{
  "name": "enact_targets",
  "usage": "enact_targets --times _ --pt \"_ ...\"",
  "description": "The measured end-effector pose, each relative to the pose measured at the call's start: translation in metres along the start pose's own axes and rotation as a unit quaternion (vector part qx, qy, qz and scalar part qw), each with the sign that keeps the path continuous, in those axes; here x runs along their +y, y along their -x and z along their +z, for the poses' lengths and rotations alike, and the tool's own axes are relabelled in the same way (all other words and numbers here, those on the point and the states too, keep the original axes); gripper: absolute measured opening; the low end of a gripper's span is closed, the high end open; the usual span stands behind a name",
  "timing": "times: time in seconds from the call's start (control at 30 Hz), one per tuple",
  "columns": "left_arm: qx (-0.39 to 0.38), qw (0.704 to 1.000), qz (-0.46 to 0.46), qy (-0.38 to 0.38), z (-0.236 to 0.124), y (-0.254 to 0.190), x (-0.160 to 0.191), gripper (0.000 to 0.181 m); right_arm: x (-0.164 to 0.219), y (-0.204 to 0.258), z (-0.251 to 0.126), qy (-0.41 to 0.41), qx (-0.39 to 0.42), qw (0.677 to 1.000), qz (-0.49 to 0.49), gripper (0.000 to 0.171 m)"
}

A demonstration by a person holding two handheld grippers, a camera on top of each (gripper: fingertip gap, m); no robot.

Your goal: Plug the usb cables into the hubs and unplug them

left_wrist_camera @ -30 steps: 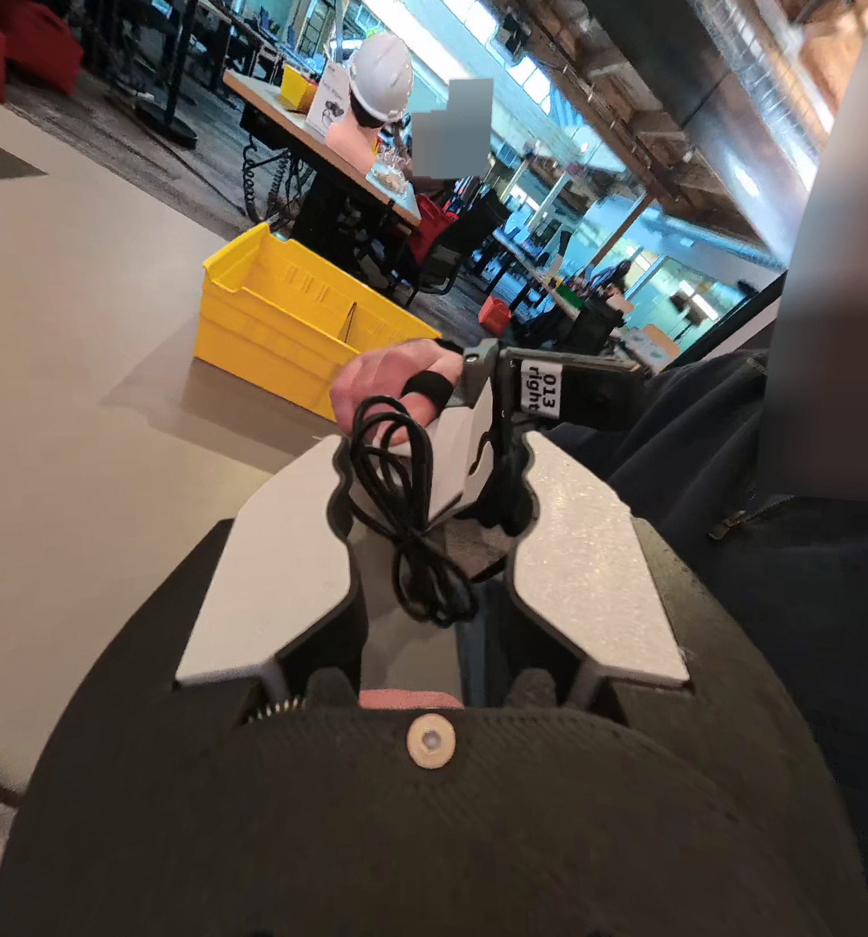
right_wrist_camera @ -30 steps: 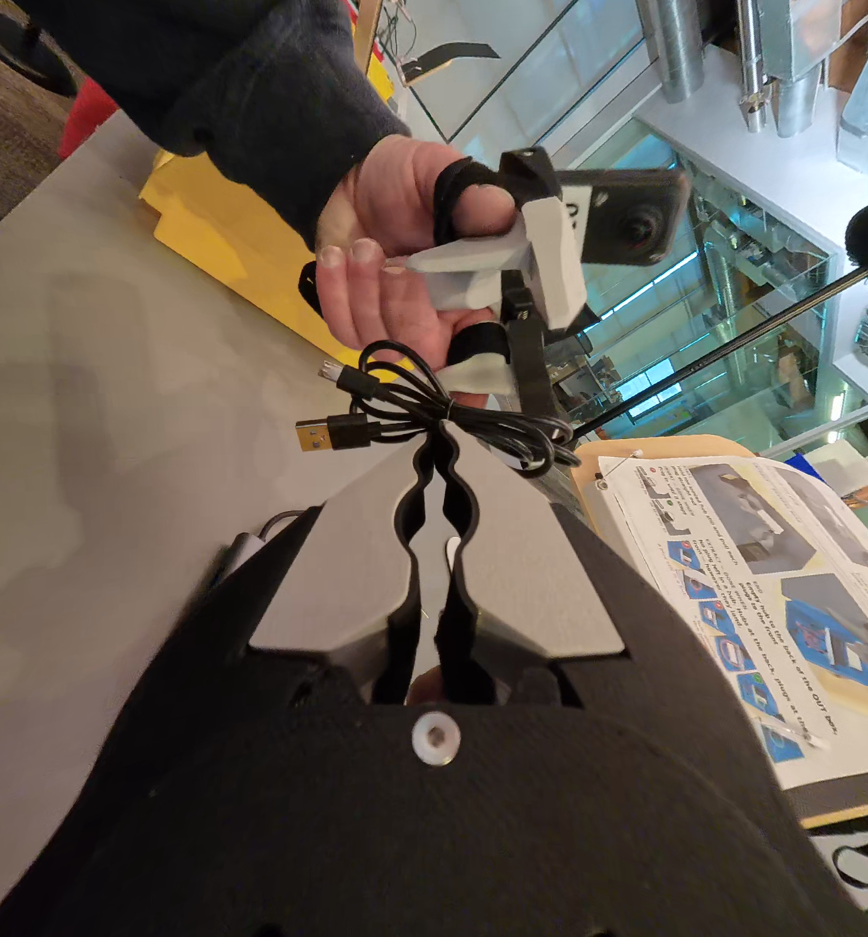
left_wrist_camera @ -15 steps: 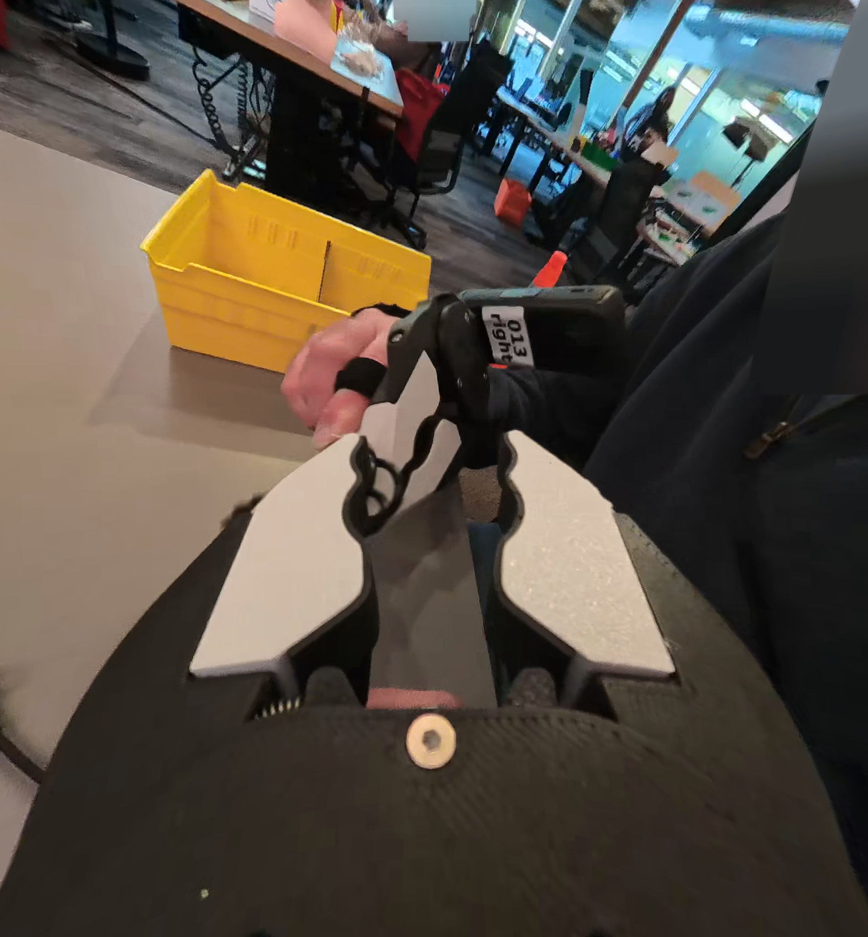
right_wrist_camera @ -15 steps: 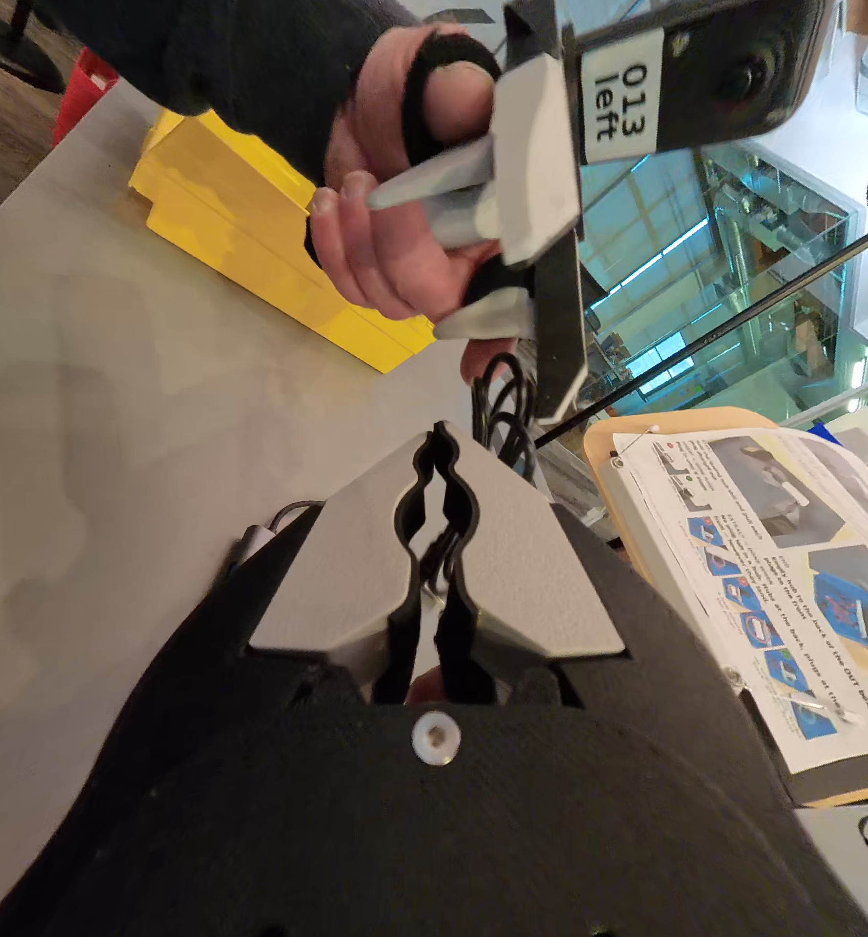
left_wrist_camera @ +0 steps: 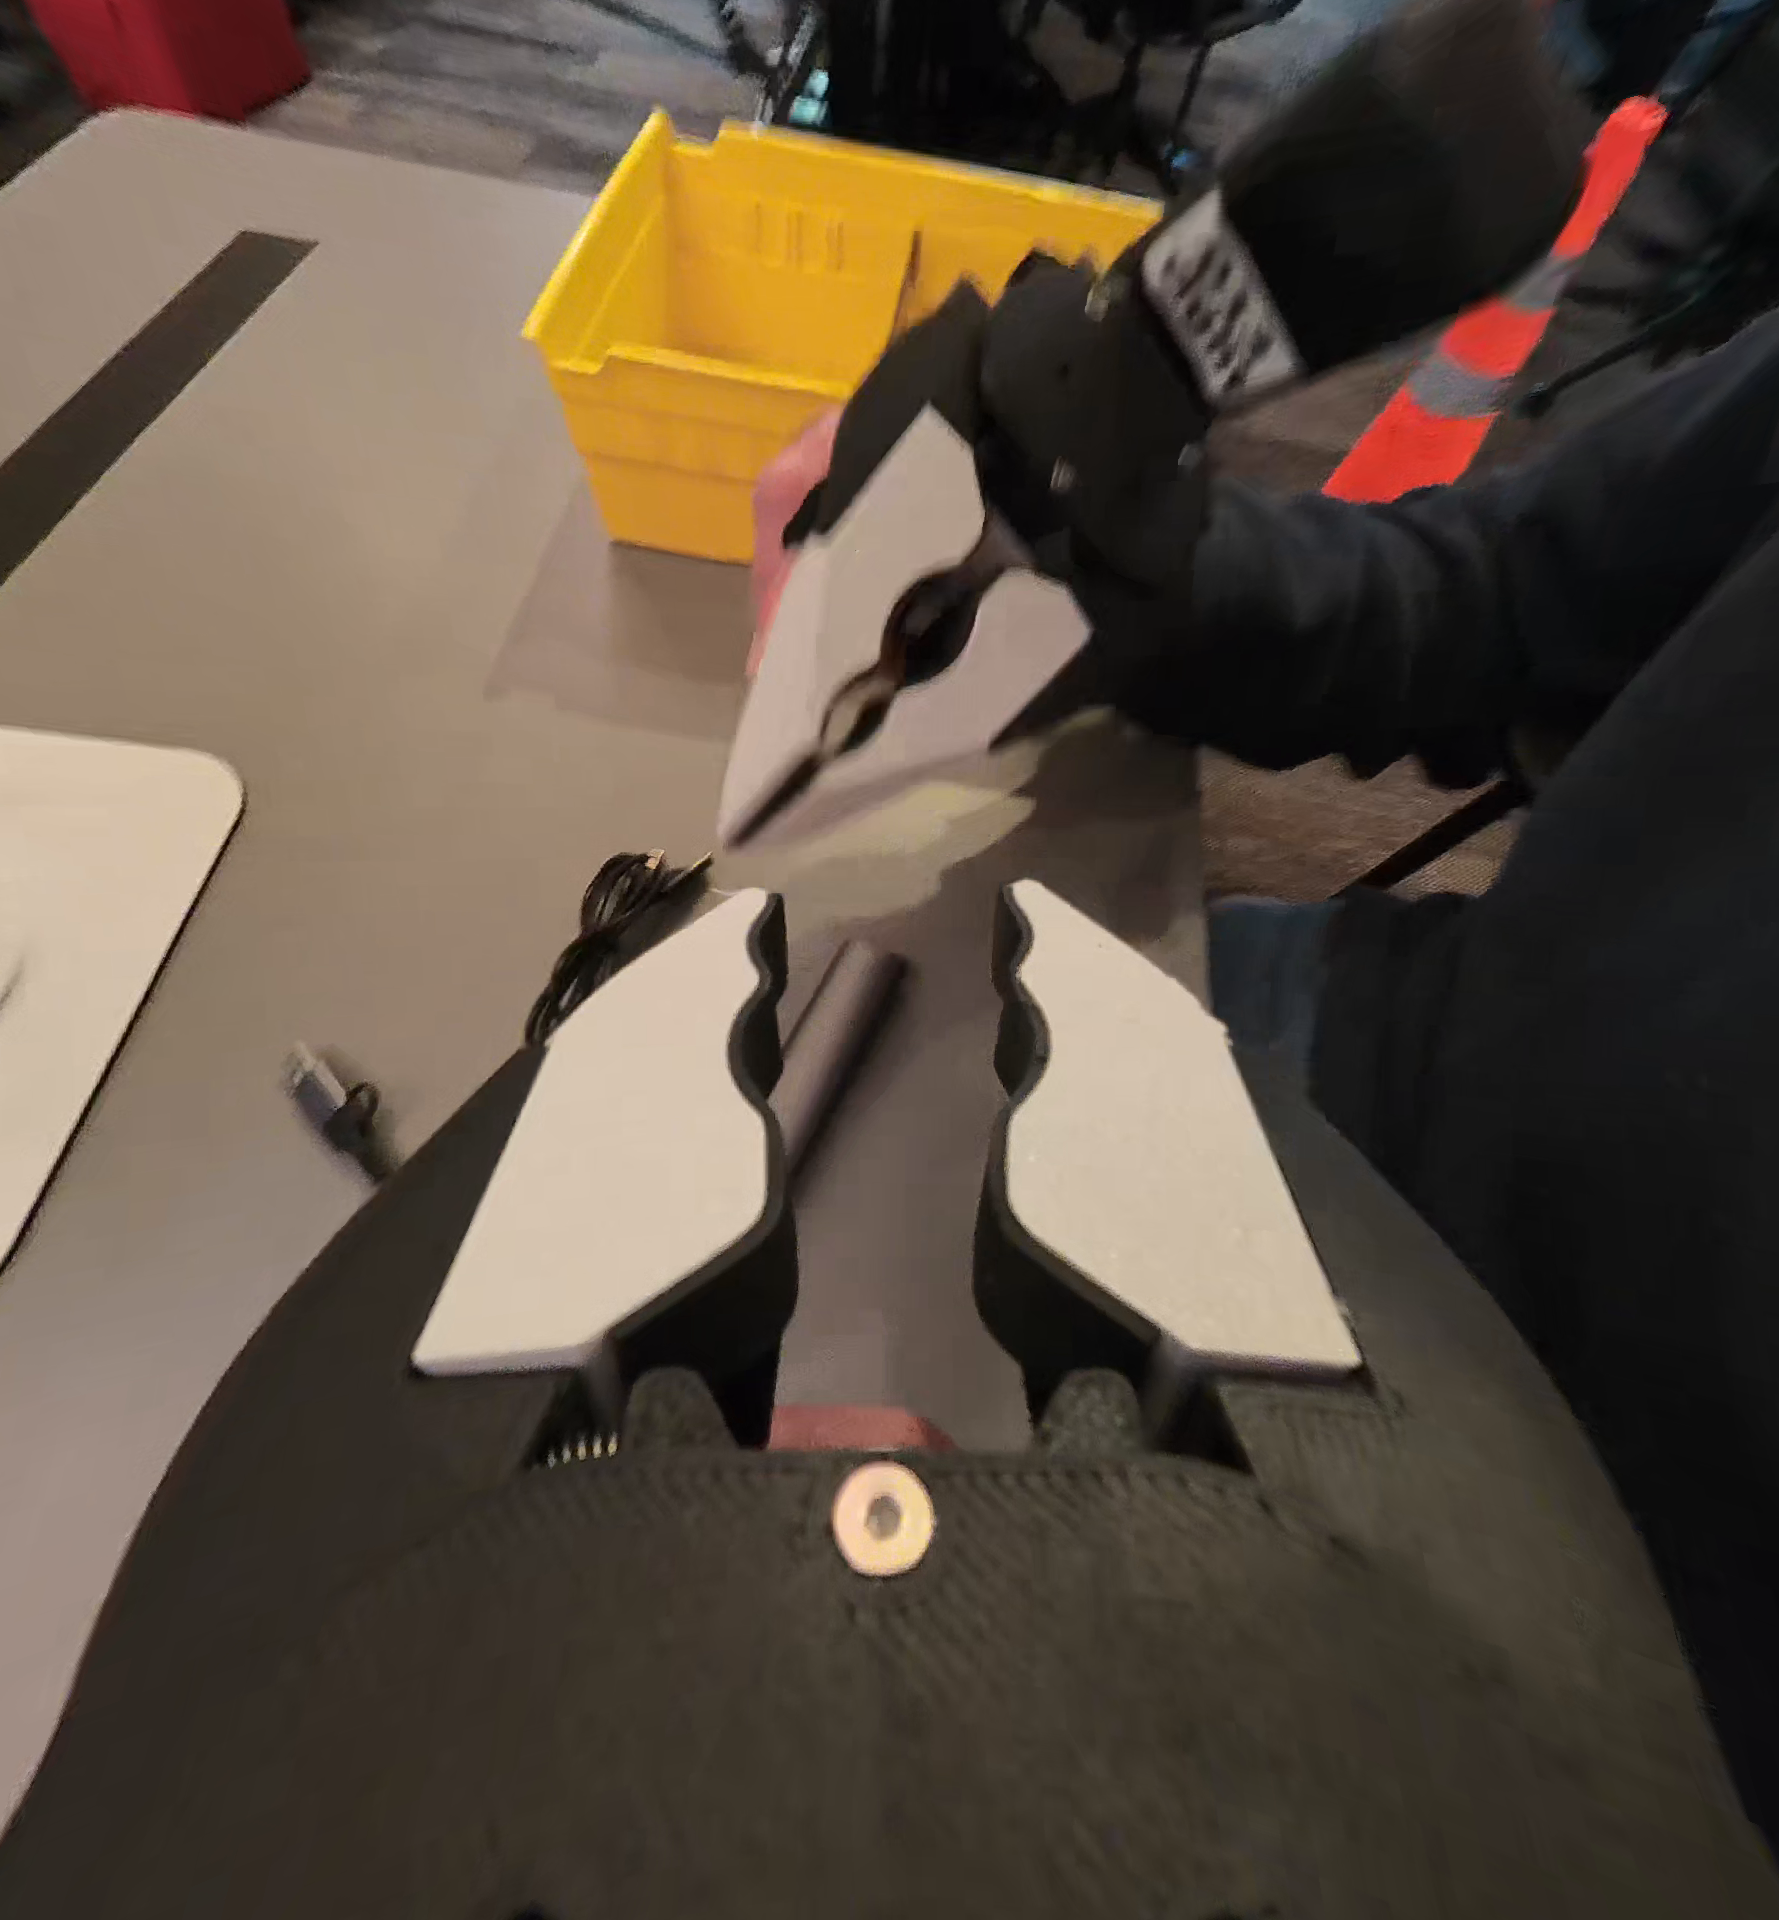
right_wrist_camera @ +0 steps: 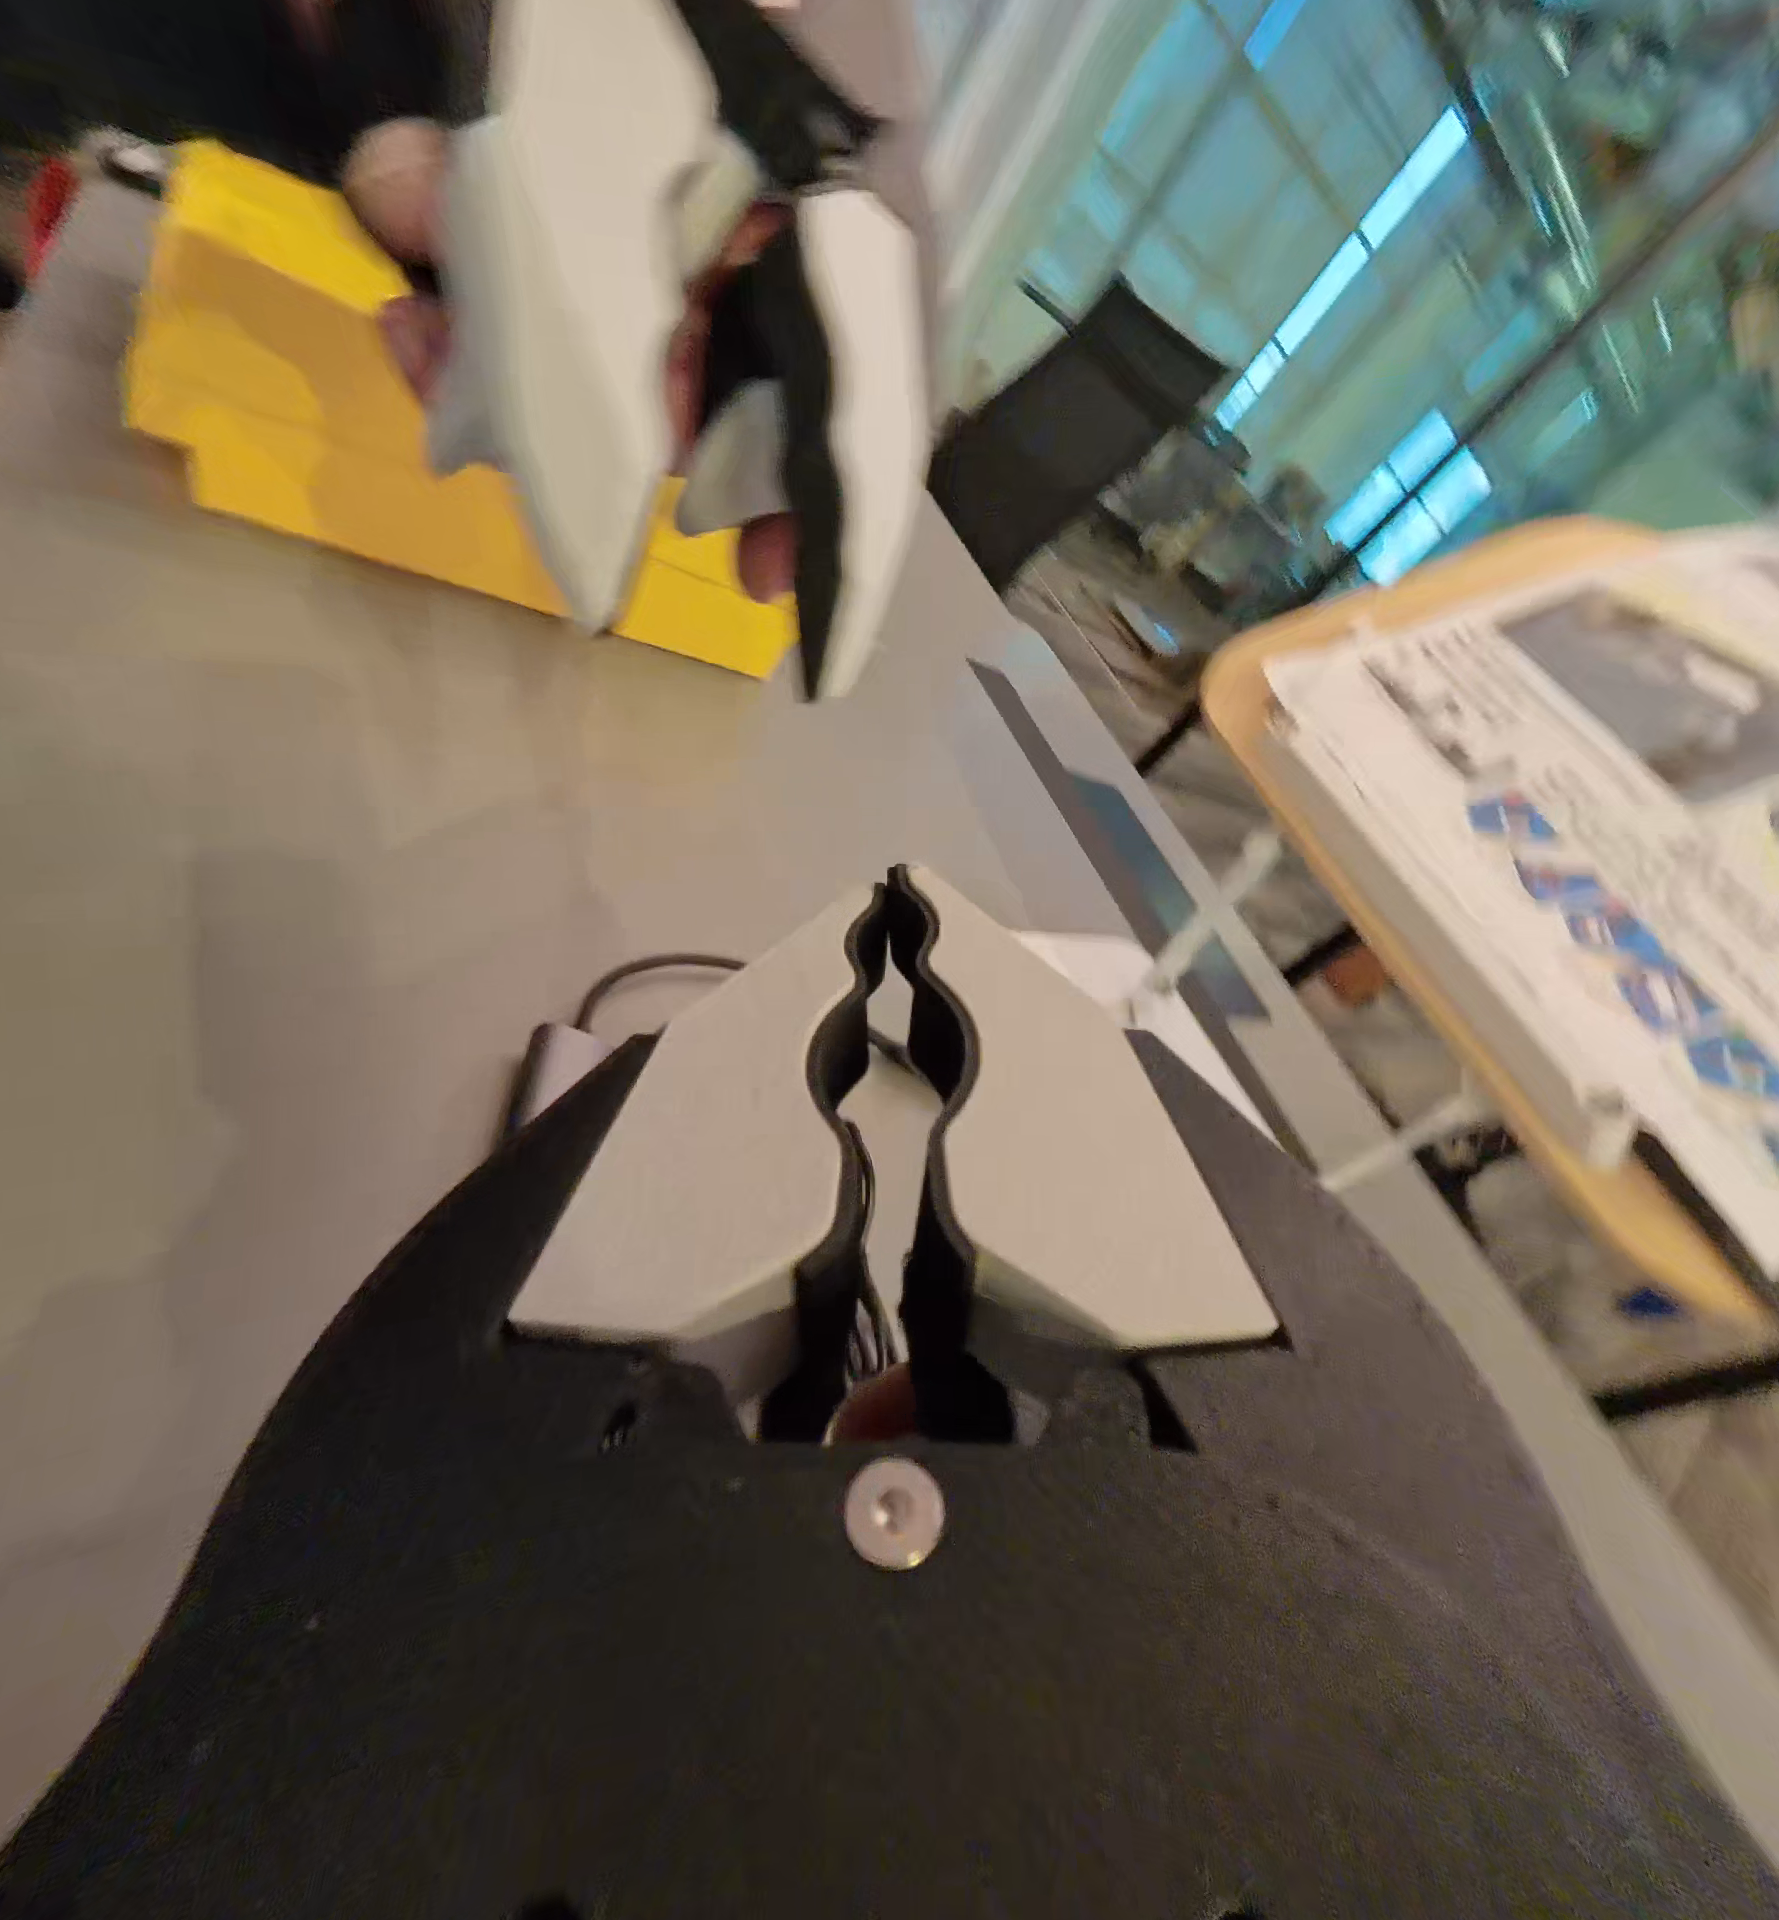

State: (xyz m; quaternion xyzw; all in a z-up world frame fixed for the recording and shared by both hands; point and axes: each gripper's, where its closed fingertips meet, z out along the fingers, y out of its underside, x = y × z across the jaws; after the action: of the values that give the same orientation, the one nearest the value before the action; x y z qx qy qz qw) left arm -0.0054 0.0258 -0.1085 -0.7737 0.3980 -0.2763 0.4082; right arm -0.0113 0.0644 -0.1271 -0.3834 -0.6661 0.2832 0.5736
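Note:
My left gripper [left_wrist_camera: 890, 904] is open and empty, low over the grey table, with a dark grey hub bar [left_wrist_camera: 833, 1029] lying between its fingers. The hub's grey plug [left_wrist_camera: 319, 1086] lies to the left and also shows in the right wrist view [right_wrist_camera: 552, 1049]. A bundled black USB cable [left_wrist_camera: 604, 935] rests on the table beside the left finger, its plugs meeting the tip of my right gripper [left_wrist_camera: 734, 831]. The right gripper [right_wrist_camera: 895, 888] is shut, with thin black cable strands [right_wrist_camera: 867, 1195] between its pads. The left gripper [right_wrist_camera: 708, 655] hangs open ahead of it.
A yellow bin [left_wrist_camera: 719, 343] stands at the far side of the table and also shows in the right wrist view [right_wrist_camera: 293, 416]. A white mat [left_wrist_camera: 85, 935] lies at the left. A clipboard with printed sheets [right_wrist_camera: 1591, 831] sits beyond the table's right edge. An orange cone [left_wrist_camera: 1477, 364] stands behind.
Both grippers dropped from mid-air toward the table and tilted down. The cable bundle, lifted before, now touches the table. The hub has come into view under the left gripper.

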Motion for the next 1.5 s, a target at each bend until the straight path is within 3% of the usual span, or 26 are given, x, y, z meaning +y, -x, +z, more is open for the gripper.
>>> enact_targets --times 0.03,0.27,0.53,0.7,0.8,0.97,1.1,1.3,1.5 --pt "-0.018 1.0 0.007 0.019 0.005 0.006 0.008 0.039 0.007 -0.008 -0.004 0.011 0.018 0.999 0.031 0.0" --pt "-0.133 0.977 0.071 0.151 0.063 0.073 0.075 0.044 0.053 -0.039 -0.038 0.058 0.094 0.975 0.191 0.0" --pt "-0.167 0.947 0.128 0.243 0.115 0.121 0.116 0.035 0.078 -0.015 -0.033 0.084 0.043 0.965 0.244 0.002" --pt "-0.172 0.956 0.114 0.207 0.127 0.122 0.11 0.008 0.091 -0.005 -0.03 0.106 0.024 0.958 0.265 0.008" --pt "-0.188 0.963 0.076 0.18 0.123 0.119 0.102 0.007 0.092 -0.004 -0.029 0.104 0.028 0.959 0.261 0.012" --pt "-0.184 0.979 -0.055 0.065 0.104 0.1 0.064 0.007 0.075 -0.008 -0.025 0.062 0.051 0.97 0.229 0.011" --pt "-0.179 0.973 -0.141 -0.022 0.089 0.085 0.034 0.007 0.064 -0.023 -0.022 0.057 0.127 0.979 0.146 0.01" --pt "-0.176 0.966 -0.182 -0.049 0.084 0.071 0.022 0.006 0.052 -0.029 -0.015 0.059 0.173 0.981 0.06 0.0" --pt "-0.178 0.958 -0.21 -0.075 0.082 0.068 0.016 0.006 0.051 -0.034 -0.019 0.064 0.191 0.979 0.035 0.005"
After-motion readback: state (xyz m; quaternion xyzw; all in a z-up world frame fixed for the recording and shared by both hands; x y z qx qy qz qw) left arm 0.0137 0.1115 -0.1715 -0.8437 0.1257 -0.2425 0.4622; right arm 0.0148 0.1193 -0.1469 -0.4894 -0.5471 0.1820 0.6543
